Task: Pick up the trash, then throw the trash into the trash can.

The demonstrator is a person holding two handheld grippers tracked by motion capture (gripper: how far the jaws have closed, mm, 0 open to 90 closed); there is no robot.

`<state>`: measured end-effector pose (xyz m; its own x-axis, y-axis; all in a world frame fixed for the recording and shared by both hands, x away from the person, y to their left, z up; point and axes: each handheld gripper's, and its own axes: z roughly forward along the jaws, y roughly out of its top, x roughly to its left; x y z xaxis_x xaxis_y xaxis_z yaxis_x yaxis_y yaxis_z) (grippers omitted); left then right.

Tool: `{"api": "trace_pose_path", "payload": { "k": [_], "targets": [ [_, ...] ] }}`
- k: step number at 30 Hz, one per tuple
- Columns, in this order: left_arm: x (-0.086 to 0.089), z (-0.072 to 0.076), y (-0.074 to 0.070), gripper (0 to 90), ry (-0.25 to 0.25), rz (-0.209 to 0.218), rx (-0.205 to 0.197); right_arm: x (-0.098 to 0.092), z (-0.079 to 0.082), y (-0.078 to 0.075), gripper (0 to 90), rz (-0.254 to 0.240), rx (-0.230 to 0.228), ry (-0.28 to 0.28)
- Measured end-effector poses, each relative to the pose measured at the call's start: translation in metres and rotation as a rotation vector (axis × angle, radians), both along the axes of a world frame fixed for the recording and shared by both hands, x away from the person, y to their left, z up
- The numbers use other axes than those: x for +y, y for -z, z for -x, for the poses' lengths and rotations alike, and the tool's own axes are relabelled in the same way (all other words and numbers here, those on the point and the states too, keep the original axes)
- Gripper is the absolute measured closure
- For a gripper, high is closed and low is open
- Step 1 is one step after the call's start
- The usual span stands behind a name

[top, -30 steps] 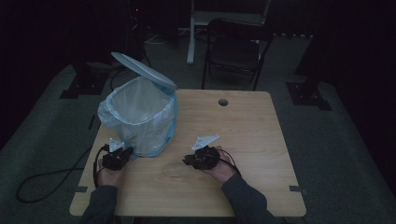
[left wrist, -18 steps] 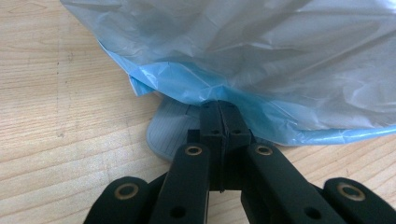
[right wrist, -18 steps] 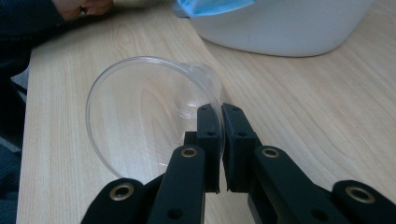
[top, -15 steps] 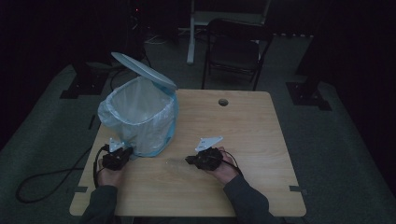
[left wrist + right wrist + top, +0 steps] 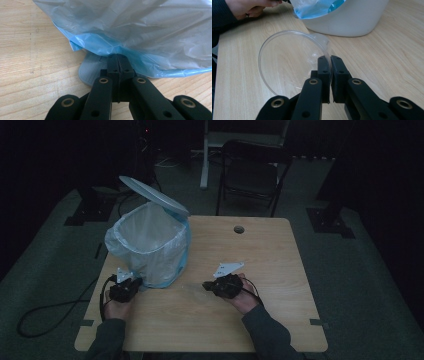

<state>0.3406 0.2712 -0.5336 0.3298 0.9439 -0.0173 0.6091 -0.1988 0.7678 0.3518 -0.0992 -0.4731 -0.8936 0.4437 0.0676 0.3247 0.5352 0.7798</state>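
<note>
looking down from the high view, i hold my left gripper (image 5: 131,285) near the table's (image 5: 280,270) front left corner, its tip against the foot of the white bin (image 5: 150,251), which stands by the left edge with its lid (image 5: 152,195) tipped up and a pale blue liner bag (image 5: 116,240) folded over the rim. my right gripper (image 5: 206,285) sits near the middle of the table toward the front edge, its tip pointing at the bin; something clear and faint lies just ahead of it, too dim to make out here.

in the left gripper view, my jaws are pressed together with no gap. the tip rests over the grey pedal (image 5: 91,71) that pokes out from under the bag's (image 5: 140,32) blue hem; whether it presses on the pedal i cannot tell.

in the right gripper view, my jaws have just been closing and now pinch the thin rim of a clear plastic cup (image 5: 287,58), which lies on its side on the wood with its mouth toward me. the bin's white wall (image 5: 352,17) stands just beyond the cup, and my left hand (image 5: 249,7) shows at the top left.
</note>
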Motion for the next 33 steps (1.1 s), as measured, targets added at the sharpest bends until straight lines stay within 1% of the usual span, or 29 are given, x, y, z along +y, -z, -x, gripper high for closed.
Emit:
{"api": "trace_pose_path", "payload": {
  "k": [5,13,18,25,33],
  "targets": [
    [0.000,0.000,0.000,90.0,0.002,0.001,0.000,-0.001,-0.001,-0.003,86.7,0.005,-0.008,0.003],
    [0.000,0.000,0.000,90.0,-0.001,0.005,-0.003,-0.005,-0.003,-0.011,86.7,-0.012,-0.017,0.009],
    [0.000,0.000,0.000,90.0,0.000,-0.001,-0.001,-0.006,-0.004,-0.015,86.7,-0.023,-0.020,0.008],
    [0.000,0.000,0.000,90.0,-0.001,-0.002,-0.001,-0.004,-0.005,-0.027,86.7,-0.005,-0.033,-0.015],
    [0.000,0.000,0.000,90.0,-0.001,-0.002,0.001,-0.006,-0.007,-0.045,86.7,-0.015,-0.059,-0.021]
  ]
}}
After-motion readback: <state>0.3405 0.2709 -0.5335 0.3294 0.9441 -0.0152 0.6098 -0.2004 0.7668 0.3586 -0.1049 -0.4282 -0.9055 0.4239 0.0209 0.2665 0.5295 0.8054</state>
